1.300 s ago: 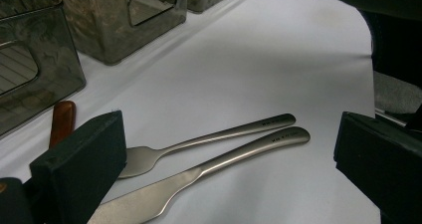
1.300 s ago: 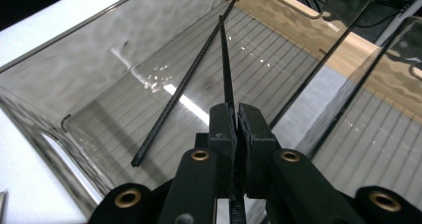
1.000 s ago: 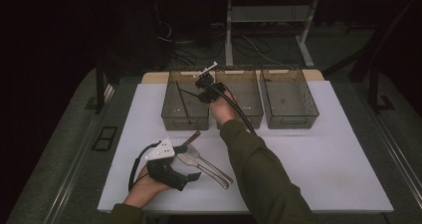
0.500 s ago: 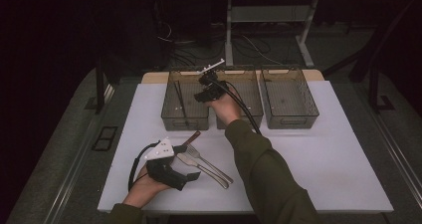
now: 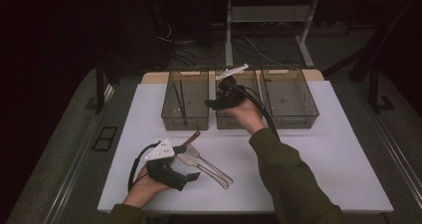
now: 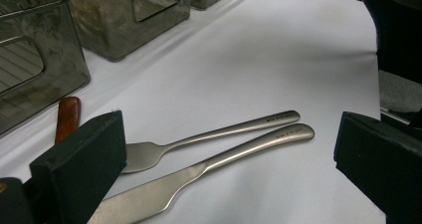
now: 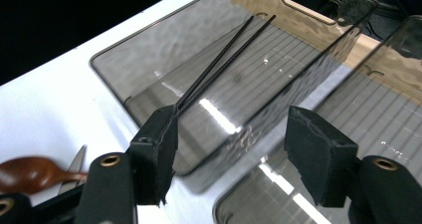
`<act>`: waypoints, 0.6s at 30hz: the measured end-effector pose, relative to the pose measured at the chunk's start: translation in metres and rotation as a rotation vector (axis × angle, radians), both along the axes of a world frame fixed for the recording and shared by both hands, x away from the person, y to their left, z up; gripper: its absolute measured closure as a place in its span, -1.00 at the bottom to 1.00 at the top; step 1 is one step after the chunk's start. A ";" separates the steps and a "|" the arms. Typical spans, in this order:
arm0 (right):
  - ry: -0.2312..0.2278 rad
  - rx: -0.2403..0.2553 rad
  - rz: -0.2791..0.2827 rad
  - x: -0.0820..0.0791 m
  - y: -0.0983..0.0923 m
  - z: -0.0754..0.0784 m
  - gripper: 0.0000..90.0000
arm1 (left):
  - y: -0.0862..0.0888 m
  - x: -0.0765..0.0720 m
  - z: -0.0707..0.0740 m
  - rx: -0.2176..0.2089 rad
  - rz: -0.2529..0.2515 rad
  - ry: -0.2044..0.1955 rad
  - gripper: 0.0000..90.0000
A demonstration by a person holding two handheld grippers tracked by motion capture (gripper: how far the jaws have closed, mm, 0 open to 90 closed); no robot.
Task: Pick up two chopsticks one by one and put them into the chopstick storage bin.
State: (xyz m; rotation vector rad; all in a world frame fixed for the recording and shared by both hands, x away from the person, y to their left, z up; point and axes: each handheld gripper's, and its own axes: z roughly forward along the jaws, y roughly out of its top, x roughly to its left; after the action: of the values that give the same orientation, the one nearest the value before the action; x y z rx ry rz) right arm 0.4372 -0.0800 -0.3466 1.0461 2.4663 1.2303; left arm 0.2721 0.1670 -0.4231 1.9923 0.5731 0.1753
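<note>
A steel fork (image 6: pixel 219 132) and a steel knife (image 6: pixel 209 167) lie side by side on the white mat, between the wide-open jaws of my left gripper (image 6: pixel 229 127). That gripper (image 5: pixel 191 179) rests low at the mat's front left. A wooden spoon (image 5: pixel 191 137) lies just beyond them. My right gripper (image 5: pixel 215 104) hovers over the seam between the left bin (image 5: pixel 184 72) and the middle bin (image 5: pixel 239 122). Its jaws have just been opening and nothing is between them (image 7: pixel 234 122). Two black chopsticks (image 7: pixel 224 55) lie slanted in the left bin.
Three smoked plastic bins stand in a row at the back of the mat (image 5: pixel 323 174). The right bin (image 5: pixel 313 104) holds nothing that I can see. Dark floor, cables and a metal frame lie beyond the table.
My right hand has moved to the right, from over the left bin to over the middle bin, and risen slightly. The left hand has stayed where it was.
</note>
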 end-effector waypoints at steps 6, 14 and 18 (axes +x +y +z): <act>-0.012 0.017 0.020 -0.019 -0.027 -0.002 -0.17 | -0.001 -0.001 -0.001 0.003 0.003 0.008 -1.00; -0.022 0.065 0.037 -0.049 -0.069 -0.010 -0.20 | -0.001 -0.001 -0.002 0.002 0.012 0.011 -1.00; -0.024 0.079 0.046 -0.063 -0.089 -0.016 -0.24 | 0.000 -0.002 -0.002 0.010 0.014 0.009 -1.00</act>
State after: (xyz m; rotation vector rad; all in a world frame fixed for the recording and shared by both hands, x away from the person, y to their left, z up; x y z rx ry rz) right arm 0.3743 -0.1685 -0.3623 0.9933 2.4550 1.3562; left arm 0.2706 0.1665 -0.4247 2.0001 0.5931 0.1782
